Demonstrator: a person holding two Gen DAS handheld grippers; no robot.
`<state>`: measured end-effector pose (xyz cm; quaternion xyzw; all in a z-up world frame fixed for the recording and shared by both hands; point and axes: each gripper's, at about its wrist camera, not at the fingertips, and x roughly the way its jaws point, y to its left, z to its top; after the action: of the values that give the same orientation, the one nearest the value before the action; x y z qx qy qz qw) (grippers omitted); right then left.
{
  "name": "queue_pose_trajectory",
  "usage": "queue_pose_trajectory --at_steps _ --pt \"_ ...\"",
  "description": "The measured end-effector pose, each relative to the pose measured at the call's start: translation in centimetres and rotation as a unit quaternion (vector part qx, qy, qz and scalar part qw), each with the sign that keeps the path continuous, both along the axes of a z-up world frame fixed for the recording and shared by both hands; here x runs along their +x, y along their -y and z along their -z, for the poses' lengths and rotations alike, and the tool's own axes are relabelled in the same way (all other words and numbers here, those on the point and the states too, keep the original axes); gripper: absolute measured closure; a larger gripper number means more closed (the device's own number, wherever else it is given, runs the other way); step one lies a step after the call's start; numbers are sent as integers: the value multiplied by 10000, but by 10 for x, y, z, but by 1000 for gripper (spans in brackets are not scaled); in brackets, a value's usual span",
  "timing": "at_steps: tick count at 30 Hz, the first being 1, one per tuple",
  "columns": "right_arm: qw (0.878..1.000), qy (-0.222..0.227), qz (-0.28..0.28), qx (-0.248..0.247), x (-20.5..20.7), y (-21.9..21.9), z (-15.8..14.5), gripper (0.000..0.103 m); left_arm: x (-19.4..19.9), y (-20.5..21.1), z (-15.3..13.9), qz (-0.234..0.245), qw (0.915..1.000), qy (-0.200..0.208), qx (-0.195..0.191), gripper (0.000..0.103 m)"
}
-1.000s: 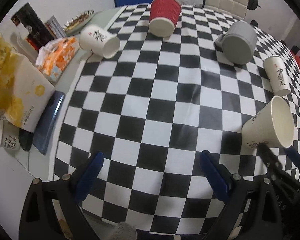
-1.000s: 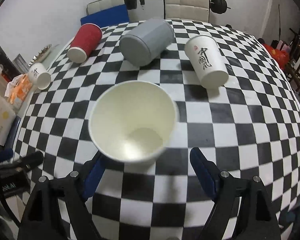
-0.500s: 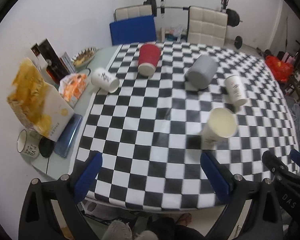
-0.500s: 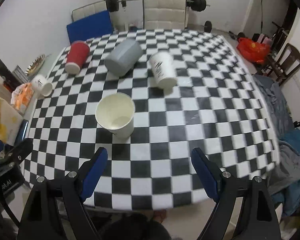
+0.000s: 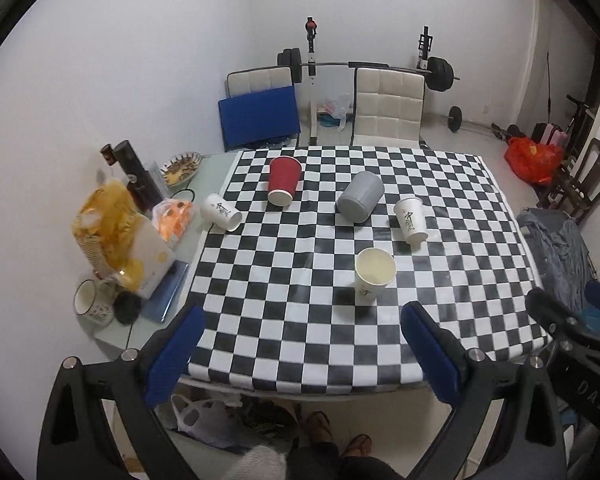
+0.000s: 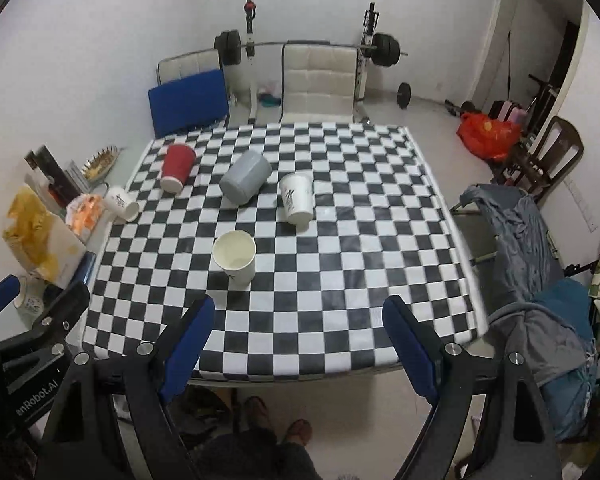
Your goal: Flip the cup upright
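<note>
A white paper cup (image 5: 373, 276) stands upright, mouth up, on the checkered table (image 5: 284, 320); it also shows in the right wrist view (image 6: 236, 258). A red cup (image 5: 282, 186), a grey cup (image 5: 359, 202) and two white printed cups (image 5: 410, 220) (image 5: 221, 212) lie on their sides further back. My left gripper (image 5: 300, 356) is open and empty, high above the table's near edge. My right gripper (image 6: 300, 344) is open and empty, also held back from the near edge.
Snack bags, a box (image 5: 120, 248), a mug (image 5: 92, 308) and bottles sit at the table's left side. Chairs (image 5: 387, 110) and a barbell rack stand behind the table. Clothes lie on a chair at the right (image 6: 539, 280).
Both grippers have pulled far back and up from the table. The upright white cup, close between the right fingers a second ago, now stands alone.
</note>
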<state>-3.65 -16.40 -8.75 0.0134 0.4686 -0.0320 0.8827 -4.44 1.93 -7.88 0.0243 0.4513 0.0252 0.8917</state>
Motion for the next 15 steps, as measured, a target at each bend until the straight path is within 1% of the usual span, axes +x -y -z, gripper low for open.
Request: queue_pose_trajectory --at_steps 3,5,10,15 --pt "9999 141 3 6 -17 4 -26 15 -12 -1 -19 -100 9999 -11 3 3" --pt "9999 147 -23 -2 -24 4 -39 13 -17 -3 -29 -163 9999 0 -10 3" --pt "9998 149 -91 20 -39 4 -65 13 -27 -4 -49 -224 9997 82 -11 3" --pt "10000 56 -79 0 -47 2 -81 13 -31 -4 -57 -255 9997 69 -13 3"
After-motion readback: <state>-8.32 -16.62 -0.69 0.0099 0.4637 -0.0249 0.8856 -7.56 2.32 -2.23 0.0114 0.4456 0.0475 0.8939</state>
